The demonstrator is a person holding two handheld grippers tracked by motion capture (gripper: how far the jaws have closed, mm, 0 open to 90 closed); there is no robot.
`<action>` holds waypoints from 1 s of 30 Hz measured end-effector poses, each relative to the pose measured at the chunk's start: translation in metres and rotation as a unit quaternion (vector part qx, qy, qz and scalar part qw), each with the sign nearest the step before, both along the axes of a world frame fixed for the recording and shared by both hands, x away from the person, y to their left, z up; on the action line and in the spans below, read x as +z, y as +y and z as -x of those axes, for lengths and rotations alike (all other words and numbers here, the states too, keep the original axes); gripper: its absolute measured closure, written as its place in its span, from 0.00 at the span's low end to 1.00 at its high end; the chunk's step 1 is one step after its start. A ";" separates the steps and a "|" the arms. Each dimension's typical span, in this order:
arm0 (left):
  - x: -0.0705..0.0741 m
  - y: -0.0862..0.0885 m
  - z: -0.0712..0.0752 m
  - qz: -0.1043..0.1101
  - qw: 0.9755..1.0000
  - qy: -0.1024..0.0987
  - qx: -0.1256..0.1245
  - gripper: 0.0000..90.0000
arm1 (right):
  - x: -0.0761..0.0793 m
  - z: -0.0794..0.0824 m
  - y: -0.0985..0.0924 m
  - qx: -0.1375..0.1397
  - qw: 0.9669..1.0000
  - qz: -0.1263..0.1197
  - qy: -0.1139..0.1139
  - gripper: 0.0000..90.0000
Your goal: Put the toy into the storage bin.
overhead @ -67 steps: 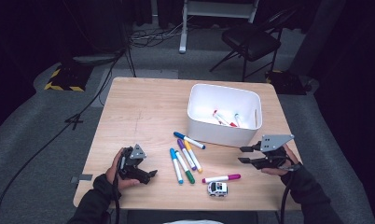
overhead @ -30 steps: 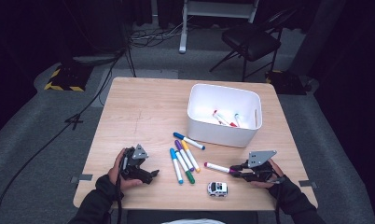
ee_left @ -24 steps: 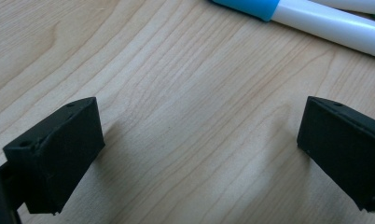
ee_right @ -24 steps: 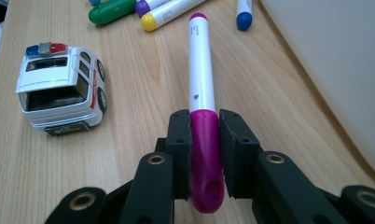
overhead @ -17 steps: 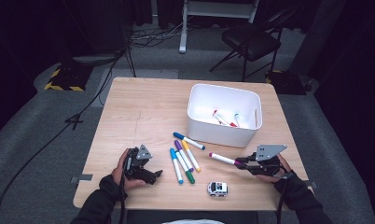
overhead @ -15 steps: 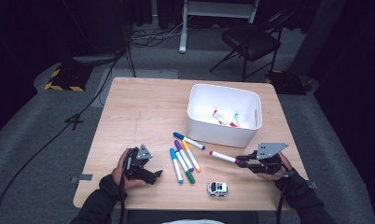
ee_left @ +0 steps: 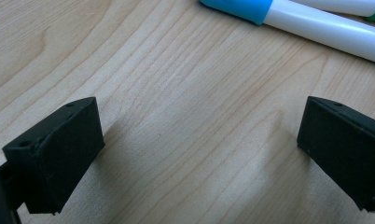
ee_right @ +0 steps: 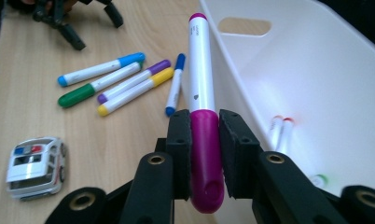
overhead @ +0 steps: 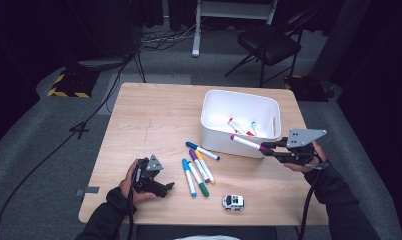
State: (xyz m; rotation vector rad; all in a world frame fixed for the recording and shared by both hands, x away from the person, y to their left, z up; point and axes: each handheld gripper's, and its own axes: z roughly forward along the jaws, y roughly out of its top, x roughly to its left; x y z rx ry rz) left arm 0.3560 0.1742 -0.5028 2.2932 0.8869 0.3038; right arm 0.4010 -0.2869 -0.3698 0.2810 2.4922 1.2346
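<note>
Magenta-capped and white-barrelled, a marker is clamped by its cap between the two black jaws of the right gripper, which a hand holds in the air at the right of a light wooden table. In the high view the marker lies roughly level, its far end reaching over the near wall of a white plastic bin; it is clear of the tabletop. In the right gripper view the same marker runs straight away from the camera, with the bin's rim just beside it on the right and a few markers lying on the bin floor. On the table in front of the bin lie five loose markers with blue, purple, yellow and green caps, close together and partly touching, and nearer the front edge stands a small white toy police car. The left gripper sits low on the table at the front left, held in a hand, its jaws standing wide apart with nothing between them. In the left gripper view, bare wood grain lies between the jaws, and a blue-capped marker lies beyond them, not touching.
</note>
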 end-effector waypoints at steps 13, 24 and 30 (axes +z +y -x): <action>0.000 -0.002 0.000 0.002 1.000 -0.002 0.010 0.01 | 0.039 -0.035 0.010 -0.028 0.999 0.013 -0.014 0.84; 0.000 -0.025 0.000 0.000 1.000 -0.006 0.002 0.01 | 0.044 -0.067 0.011 -0.058 0.998 0.038 -0.002 0.84; 0.000 -0.031 -0.002 0.000 1.000 -0.005 0.004 0.01 | 0.039 -0.076 0.010 -0.065 0.996 0.055 0.009 0.84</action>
